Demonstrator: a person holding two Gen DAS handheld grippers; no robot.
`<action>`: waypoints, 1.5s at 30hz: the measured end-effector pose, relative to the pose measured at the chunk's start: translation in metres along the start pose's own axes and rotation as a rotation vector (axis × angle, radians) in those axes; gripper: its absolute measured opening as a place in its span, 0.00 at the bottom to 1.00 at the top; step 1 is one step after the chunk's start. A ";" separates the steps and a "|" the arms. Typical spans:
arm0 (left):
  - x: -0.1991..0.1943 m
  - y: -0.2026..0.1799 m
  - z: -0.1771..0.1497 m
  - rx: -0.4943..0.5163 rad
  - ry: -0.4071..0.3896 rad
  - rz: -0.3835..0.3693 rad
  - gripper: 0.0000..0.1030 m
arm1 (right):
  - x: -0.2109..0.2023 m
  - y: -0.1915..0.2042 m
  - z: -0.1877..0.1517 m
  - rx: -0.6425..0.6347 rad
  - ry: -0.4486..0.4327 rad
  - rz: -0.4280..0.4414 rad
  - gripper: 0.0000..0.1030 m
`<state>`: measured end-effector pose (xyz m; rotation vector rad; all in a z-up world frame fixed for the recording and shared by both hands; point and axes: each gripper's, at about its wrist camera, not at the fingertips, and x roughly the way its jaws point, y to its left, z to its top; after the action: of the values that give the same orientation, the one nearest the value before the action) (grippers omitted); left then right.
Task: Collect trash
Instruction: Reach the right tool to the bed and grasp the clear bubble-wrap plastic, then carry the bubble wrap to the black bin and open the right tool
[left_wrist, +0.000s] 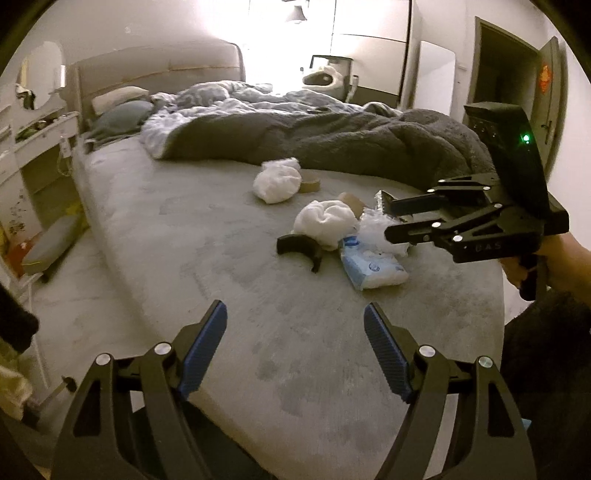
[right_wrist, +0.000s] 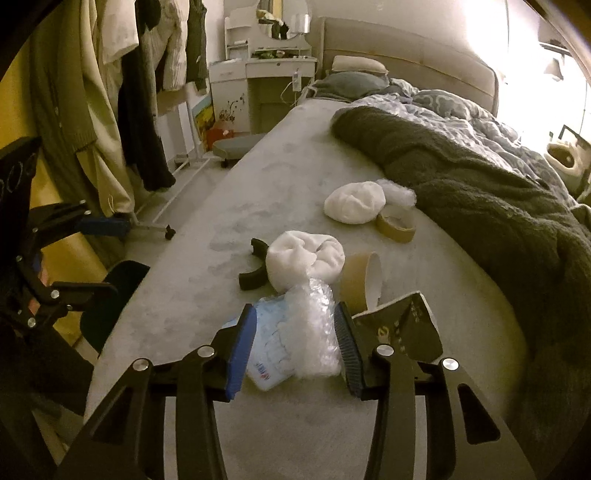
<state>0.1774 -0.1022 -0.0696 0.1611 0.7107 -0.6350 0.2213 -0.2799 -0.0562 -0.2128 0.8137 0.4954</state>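
Crinkled bubble wrap (right_wrist: 314, 328) between right gripper's (right_wrist: 295, 343) parted fingers; left gripper (left_wrist: 295, 347) wide, empty.

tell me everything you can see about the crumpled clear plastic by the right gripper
The crumpled clear plastic looks like bubble wrap, whitish and translucent, bunched into a loose lump on the grey bed. It lies partly on a blue and white tissue pack and reaches up to a white cloth ball. The open right gripper straddles it, not yet closed.
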 end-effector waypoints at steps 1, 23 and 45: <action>0.005 0.002 0.002 0.004 0.006 -0.010 0.77 | 0.003 -0.001 0.001 -0.004 0.005 0.000 0.43; 0.094 0.027 0.032 0.097 0.083 -0.125 0.77 | 0.039 -0.018 0.007 -0.019 0.082 0.082 0.28; 0.123 0.015 0.042 0.099 0.086 -0.172 0.51 | 0.023 -0.039 0.034 0.193 -0.073 0.223 0.28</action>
<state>0.2812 -0.1641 -0.1188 0.2217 0.7815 -0.8323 0.2760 -0.2932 -0.0503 0.0747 0.8125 0.6264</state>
